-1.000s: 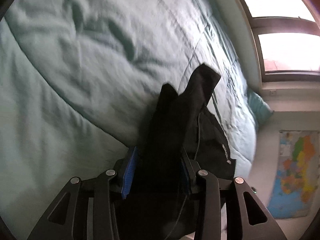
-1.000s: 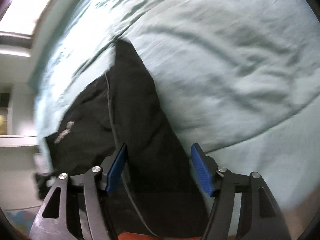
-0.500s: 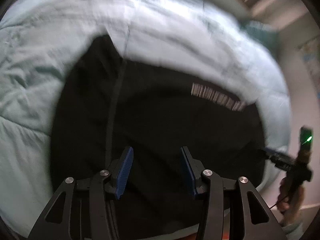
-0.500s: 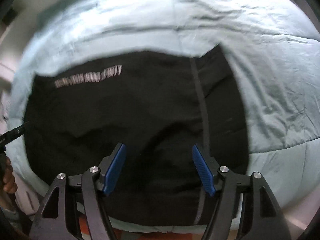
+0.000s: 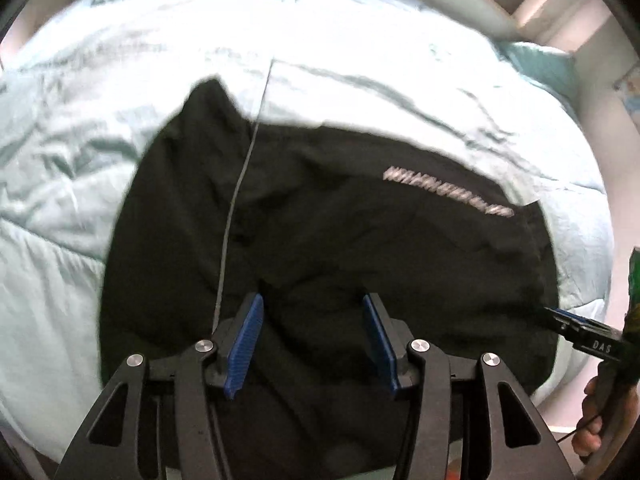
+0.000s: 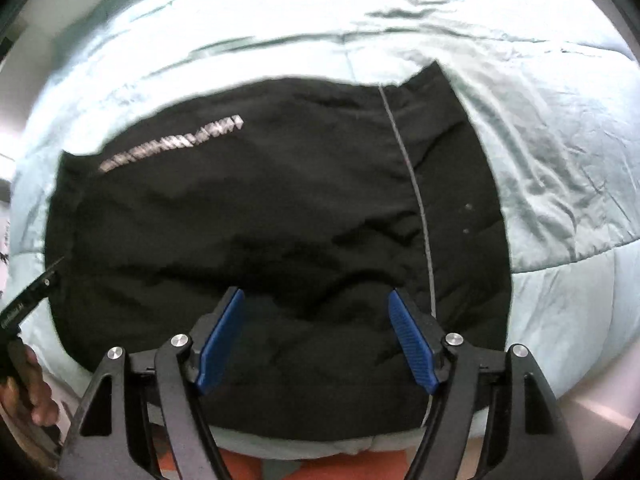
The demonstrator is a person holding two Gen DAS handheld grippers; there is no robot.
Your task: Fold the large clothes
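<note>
Left gripper (image 5: 312,344) pointing steeply down, jaws opening, gripping nothing. Right gripper (image 6: 316,340) likewise aiming down, jaws spreading wider, empty. Hand (image 5: 592,420) gripping its handle.

Left tool (image 5: 310,344): black angular linkage arms, round silver screws, ribbed blue pads (image 5: 245,346). Right tool (image 6: 316,344): same build, blue pads (image 6: 414,344); white lettering on black body, thin black cable below.
</note>
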